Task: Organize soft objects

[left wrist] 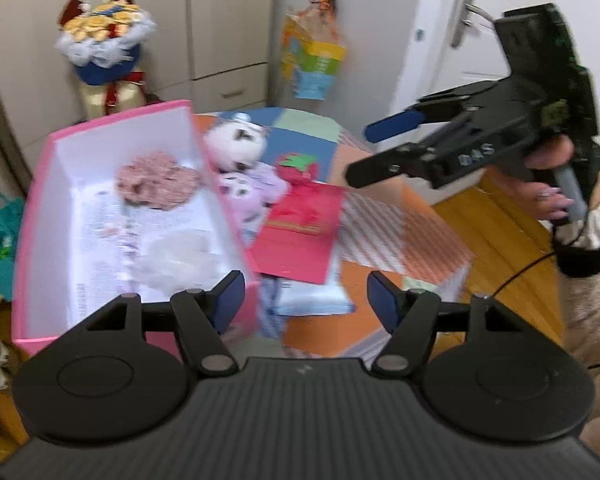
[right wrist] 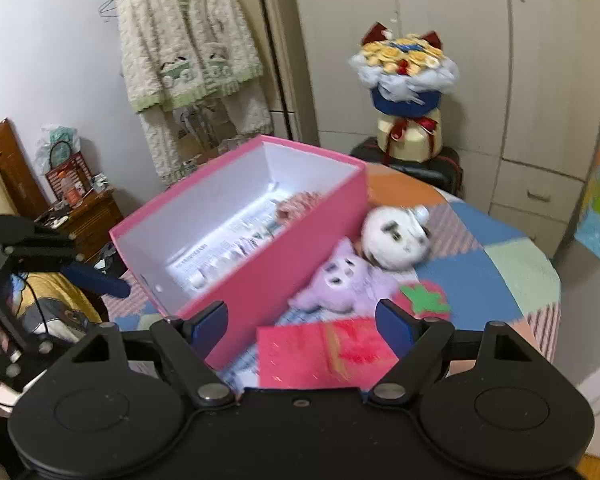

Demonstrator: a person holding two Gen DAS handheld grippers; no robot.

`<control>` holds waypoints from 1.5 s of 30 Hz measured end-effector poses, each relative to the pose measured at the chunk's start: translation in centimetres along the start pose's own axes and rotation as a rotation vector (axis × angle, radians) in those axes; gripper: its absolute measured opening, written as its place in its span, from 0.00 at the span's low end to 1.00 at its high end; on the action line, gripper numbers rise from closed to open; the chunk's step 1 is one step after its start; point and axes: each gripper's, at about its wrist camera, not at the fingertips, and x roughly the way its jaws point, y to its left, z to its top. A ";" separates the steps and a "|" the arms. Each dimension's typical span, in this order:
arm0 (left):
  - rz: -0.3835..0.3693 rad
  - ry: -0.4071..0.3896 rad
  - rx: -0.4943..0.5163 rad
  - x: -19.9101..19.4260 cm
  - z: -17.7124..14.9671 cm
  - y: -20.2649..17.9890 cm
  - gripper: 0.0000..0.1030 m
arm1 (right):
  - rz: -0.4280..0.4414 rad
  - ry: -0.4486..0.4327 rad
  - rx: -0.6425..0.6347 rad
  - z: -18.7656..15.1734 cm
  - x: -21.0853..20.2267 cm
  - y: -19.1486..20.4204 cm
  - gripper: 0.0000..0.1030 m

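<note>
Both grippers, left (left wrist: 304, 300) & right (right wrist: 300, 326), fingers wide, empty, above bench (left wrist: 400, 236) w/ pink box (left wrist: 43, 184), plush toys (left wrist: 239, 160) beside.

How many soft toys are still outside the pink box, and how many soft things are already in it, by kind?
Outside the pink box:
White plush doll: 1
Purple plush toy: 1
Strawberry plush: 1
Inside:
Pink scrunchie: 1
White scrunchie: 1
Total: 5 soft things, 3 out and 2 in. Blur may hide smaller ones.
</note>
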 end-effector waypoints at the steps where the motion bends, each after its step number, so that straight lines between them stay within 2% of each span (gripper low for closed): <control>1: 0.001 0.002 -0.001 0.4 -0.1 -0.4 0.65 | 0.004 0.001 0.008 -0.4 0.1 -0.6 0.82; 6: 0.007 -0.031 0.004 2.7 -0.9 -2.3 0.62 | 0.047 -0.001 0.052 -2.0 1.0 -3.7 0.82; 11: -0.045 -0.071 -0.117 5.4 -2.4 -2.5 0.58 | 0.081 -0.010 0.051 -3.2 2.3 -6.0 0.82; 14: -0.020 -0.089 -0.161 7.1 -3.0 -2.9 0.55 | 0.065 -0.016 0.033 -3.7 3.4 -6.9 0.82; 21: 0.089 -0.139 -0.311 10.1 -3.9 -2.5 0.44 | 0.010 -0.039 0.005 -4.4 5.8 -8.7 0.82; 24: 0.217 -0.190 -0.290 10.7 -4.1 -3.4 0.44 | 0.018 -0.040 0.010 -4.4 7.0 -9.3 0.82; 29: 0.378 -0.273 -0.305 11.6 -4.5 -4.3 0.45 | 0.015 -0.043 0.013 -4.4 8.8 -9.9 0.82; 33: 0.420 -0.253 -0.297 12.9 -4.4 -4.6 0.52 | 0.007 -0.026 0.015 -4.7 9.7 -10.2 0.82; 35: 0.417 -0.247 -0.323 13.5 -4.5 -4.5 0.60 | 0.012 -0.013 0.027 -4.9 10.2 -10.5 0.82; 38: 0.402 -0.261 -0.405 13.7 -4.9 -3.8 0.65 | 0.018 0.010 0.057 -5.0 11.1 -11.2 0.82; 45: 0.352 -0.270 -0.487 14.7 -5.2 -3.1 0.63 | 0.043 0.015 0.096 -6.0 11.4 -11.3 0.84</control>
